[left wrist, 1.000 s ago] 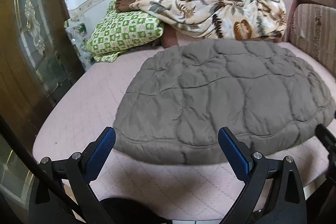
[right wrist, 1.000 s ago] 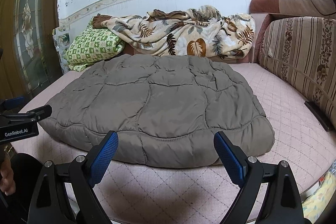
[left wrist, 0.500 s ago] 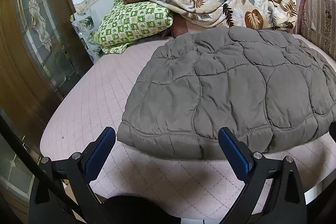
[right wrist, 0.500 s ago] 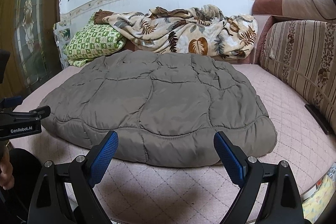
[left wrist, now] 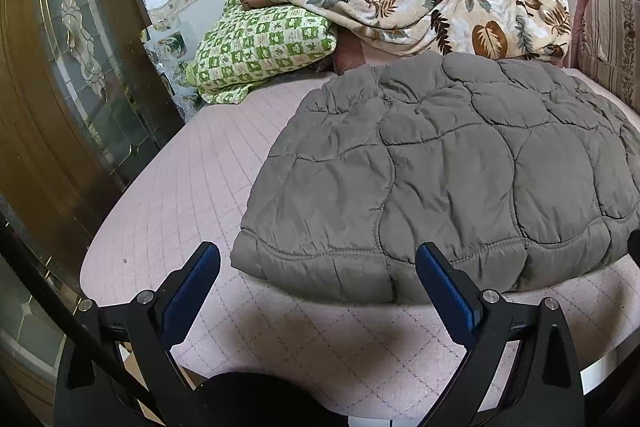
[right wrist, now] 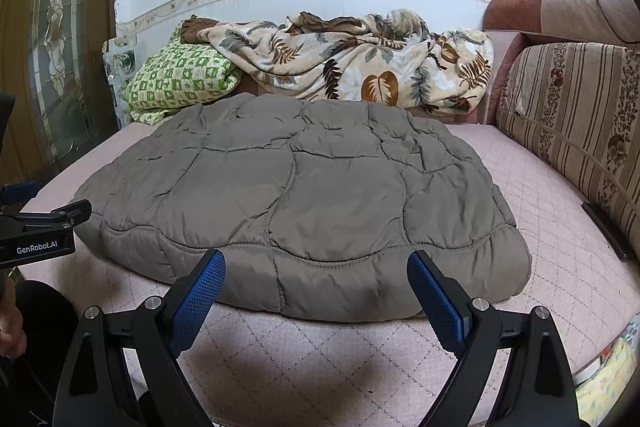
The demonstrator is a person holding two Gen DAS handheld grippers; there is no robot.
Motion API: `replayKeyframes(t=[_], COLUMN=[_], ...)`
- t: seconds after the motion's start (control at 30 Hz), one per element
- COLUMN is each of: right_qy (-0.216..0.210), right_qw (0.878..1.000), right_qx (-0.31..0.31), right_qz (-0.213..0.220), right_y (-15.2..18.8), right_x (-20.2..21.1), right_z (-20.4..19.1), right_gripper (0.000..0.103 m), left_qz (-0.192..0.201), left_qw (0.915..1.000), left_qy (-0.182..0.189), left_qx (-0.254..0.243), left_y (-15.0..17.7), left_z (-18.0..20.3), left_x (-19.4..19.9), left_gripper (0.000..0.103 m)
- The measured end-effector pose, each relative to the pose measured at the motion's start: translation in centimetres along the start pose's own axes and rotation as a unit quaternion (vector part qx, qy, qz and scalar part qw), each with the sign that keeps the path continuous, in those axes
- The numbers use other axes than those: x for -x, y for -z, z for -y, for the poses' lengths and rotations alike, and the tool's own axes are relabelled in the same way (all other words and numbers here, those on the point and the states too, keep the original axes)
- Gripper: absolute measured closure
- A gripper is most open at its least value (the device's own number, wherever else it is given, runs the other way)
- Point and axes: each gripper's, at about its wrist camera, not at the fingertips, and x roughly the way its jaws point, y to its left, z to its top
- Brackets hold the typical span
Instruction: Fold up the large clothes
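A grey quilted padded garment (left wrist: 452,171) (right wrist: 304,195) lies folded flat on the pink quilted sofa seat (left wrist: 188,187) (right wrist: 552,227). My left gripper (left wrist: 316,279) is open, its blue pads just short of the garment's near left corner, holding nothing. My right gripper (right wrist: 316,287) is open too, in front of the garment's near edge, with nothing between its fingers. The left gripper's body (right wrist: 40,231) shows at the left edge of the right wrist view.
A green checked pillow (left wrist: 260,47) and a leaf-print blanket (right wrist: 352,63) are piled against the back wall. A striped sofa cushion (right wrist: 576,123) stands on the right. A wooden glass-panelled door (left wrist: 68,75) is on the left. A dark flat object (right wrist: 608,231) lies beside the cushion.
The left wrist view has swung left and lowered toward the garment's near left corner. The right gripper has edged slightly closer to the near edge. Both grippers stay open.
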Motion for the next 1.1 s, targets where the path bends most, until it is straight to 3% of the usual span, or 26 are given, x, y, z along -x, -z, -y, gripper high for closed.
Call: replayKeyframes(t=[0.9,1.0,1.1], right_qy=[0.004,0.004,0.005], right_qw=[1.000,1.000,1.000], right_qx=[0.001,0.001,0.001], right_qz=[-0.006,-0.006,-0.005], right_y=[0.37,0.38,0.40], right_x=[-0.16,-0.18,-0.14], right_z=[0.39,0.39,0.47], right_gripper=[0.008,0.008,0.008], left_qz=[0.002,-0.001,-0.013], left_qw=[1.0000,0.9998,0.9971], left_qy=[0.009,0.021,0.075], left_qx=[-0.004,-0.001,0.003], left_y=[-0.02,0.06,0.23], left_z=[0.27,0.02,-0.09], left_x=[0.20,0.13,-0.10], left_gripper=[0.005,0.005,0.005])
